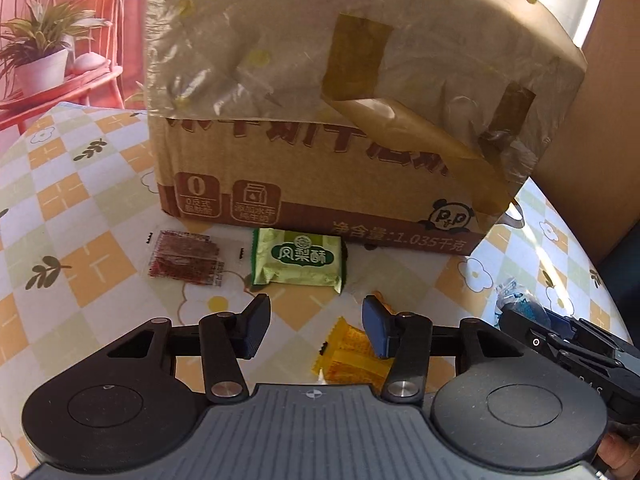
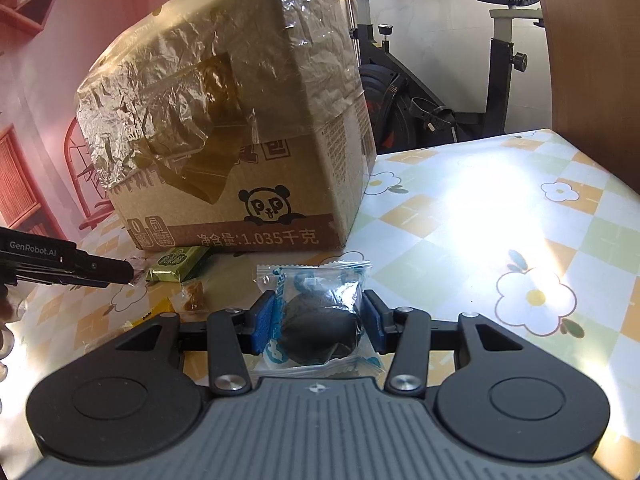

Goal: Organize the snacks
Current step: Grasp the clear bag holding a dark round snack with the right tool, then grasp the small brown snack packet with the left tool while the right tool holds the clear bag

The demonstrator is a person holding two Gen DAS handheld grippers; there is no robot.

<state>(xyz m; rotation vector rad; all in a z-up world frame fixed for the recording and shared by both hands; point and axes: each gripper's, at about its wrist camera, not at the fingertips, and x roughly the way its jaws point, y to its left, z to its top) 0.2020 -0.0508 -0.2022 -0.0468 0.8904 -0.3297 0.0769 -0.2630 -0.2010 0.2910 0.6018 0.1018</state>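
Left wrist view: left gripper point(image 1: 316, 326) jaws spread, nothing between the pads, hovering over the tabletop point(image 1: 80, 208). Orange-yellow snack packet point(image 1: 352, 356) lies just under and behind the right-hand finger, partly hidden by it. Green pineapple-cake packet point(image 1: 298, 260) lies flat just ahead of the jaws, close to the base of the cardboard box point(image 1: 304, 184). Clear sachet with reddish-brown content point(image 1: 182, 260) sits just beside the green packet on its left, apart from it. Box top is wrapped in crinkled clear film with brown tape patches. Right gripper point(image 1: 516, 316) shows at the right edge with a bluish clear wrapper at its tip. Potted plant point(image 1: 38, 56) on a red shelf behind the tabletop's far left edge.

Right wrist view: right gripper point(image 2: 318, 318) jaws pinching a clear blue-printed packet with a dark round snack inside point(image 2: 320, 320); both blue pads press on its sides, the packet's far end sticks out past the fingertips. Box stands ahead-left. Green packet point(image 2: 176, 266) lies at the box's front base; a small brown candy in clear wrap point(image 2: 193, 298) lies near it, closer to the camera. Left gripper comes in from the left edge point(image 2: 96, 270). Exercise bike point(image 2: 440, 92) beyond the tabletop's far edge
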